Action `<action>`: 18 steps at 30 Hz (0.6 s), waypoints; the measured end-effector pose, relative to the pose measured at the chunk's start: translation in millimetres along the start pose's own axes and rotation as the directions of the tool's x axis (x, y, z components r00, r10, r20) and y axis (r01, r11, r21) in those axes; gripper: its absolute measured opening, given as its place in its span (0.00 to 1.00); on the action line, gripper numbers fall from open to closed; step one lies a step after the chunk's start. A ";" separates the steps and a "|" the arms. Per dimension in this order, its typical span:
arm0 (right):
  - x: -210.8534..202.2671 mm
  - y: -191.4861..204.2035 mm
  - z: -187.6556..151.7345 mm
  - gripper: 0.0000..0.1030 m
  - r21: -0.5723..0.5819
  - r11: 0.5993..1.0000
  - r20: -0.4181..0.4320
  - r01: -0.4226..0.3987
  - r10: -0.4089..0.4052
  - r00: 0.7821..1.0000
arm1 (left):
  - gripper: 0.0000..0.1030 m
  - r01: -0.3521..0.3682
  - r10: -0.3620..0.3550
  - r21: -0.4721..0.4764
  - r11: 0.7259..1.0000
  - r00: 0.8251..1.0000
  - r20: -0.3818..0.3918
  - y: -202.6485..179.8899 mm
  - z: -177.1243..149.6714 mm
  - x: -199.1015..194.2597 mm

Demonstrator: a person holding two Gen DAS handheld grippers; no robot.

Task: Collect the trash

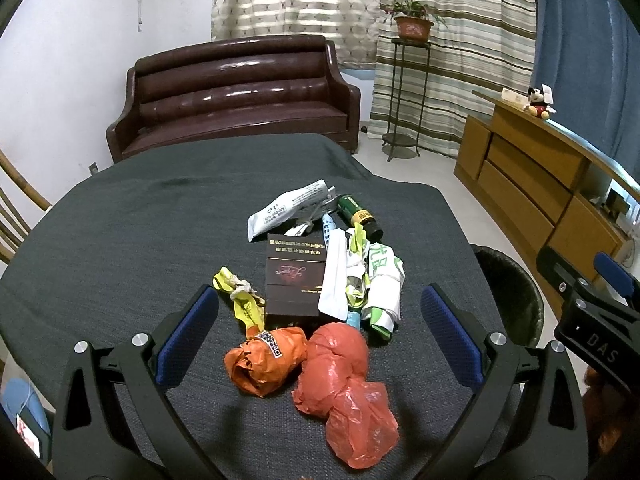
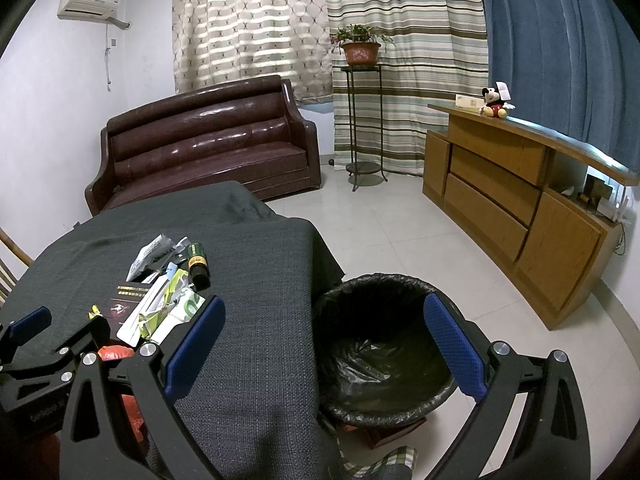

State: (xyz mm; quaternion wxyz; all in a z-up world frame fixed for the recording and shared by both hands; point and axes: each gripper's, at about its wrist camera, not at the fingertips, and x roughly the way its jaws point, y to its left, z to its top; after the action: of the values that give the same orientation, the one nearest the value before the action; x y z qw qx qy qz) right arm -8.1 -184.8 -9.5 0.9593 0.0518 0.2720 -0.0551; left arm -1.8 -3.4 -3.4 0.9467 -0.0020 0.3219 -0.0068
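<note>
Both our jaws released: left gripper (image 1: 320, 332) over crumpled red plastic bag (image 1: 346, 384), near table's right edge; loose film may slip short of black-lined bin (image 2: 384, 352)

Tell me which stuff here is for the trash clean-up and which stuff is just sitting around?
For the job:
red plastic bag
orange wrapper
dark cigarette box
white tube
green bottle
crumpled green-and-white wrapper
bin with black liner
left gripper, open
right gripper, open

Just lying about:
brown sofa
potted plant
mouse plush toy
wooden cabinet
</note>
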 end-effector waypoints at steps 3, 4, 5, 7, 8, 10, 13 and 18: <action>0.3 0.0 0.4 0.94 0.000 1.000 -0.001 0.000 0.000 1.000 | 0.96 0.001 -0.001 0.001 1.000 1.000 -0.002 -0.1 0.2 -0.4; 0.2 -0.1 0.3 0.94 0.001 1.000 -0.001 0.000 0.000 1.000 | 0.96 0.000 0.000 0.002 1.000 1.000 -0.003 -0.1 0.9 -0.2; 0.3 0.0 0.2 0.94 0.001 1.000 -0.001 0.000 0.000 1.000 | 0.96 -0.002 0.002 0.002 1.000 1.000 -0.003 -0.1 0.8 -0.3; 0.4 0.1 0.4 0.94 0.001 1.000 -0.001 -0.001 0.001 1.000 | 0.96 -0.007 0.007 -0.002 1.000 1.000 0.002 0.1 1.2 -1.1; 0.5 0.1 0.4 0.94 0.001 1.000 -0.001 -0.001 0.001 1.000 | 0.95 -0.008 0.008 -0.004 1.000 1.000 0.005 0.7 1.1 -1.6; 0.5 0.0 0.0 0.94 0.001 1.000 -0.001 -0.001 0.001 1.000 | 0.94 -0.007 0.007 -0.004 1.000 1.000 0.007 -0.5 2.4 -1.8; 0.8 0.1 0.3 0.94 0.001 1.000 -0.003 -0.001 0.002 1.000 | 0.92 -0.004 0.004 -0.003 1.000 1.000 0.002 -0.3 2.4 -1.5; 1.1 -0.3 0.5 0.94 0.000 1.000 -0.003 0.000 0.000 1.000 | 0.92 -0.004 0.004 -0.003 1.000 1.000 -0.002 0.4 1.9 -0.7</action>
State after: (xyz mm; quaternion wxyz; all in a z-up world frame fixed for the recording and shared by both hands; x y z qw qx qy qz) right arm -7.0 -185.3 -9.7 0.9589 0.0521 0.2733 -0.0549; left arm -1.1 -3.0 -1.4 0.9464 -0.0029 0.3231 -0.0045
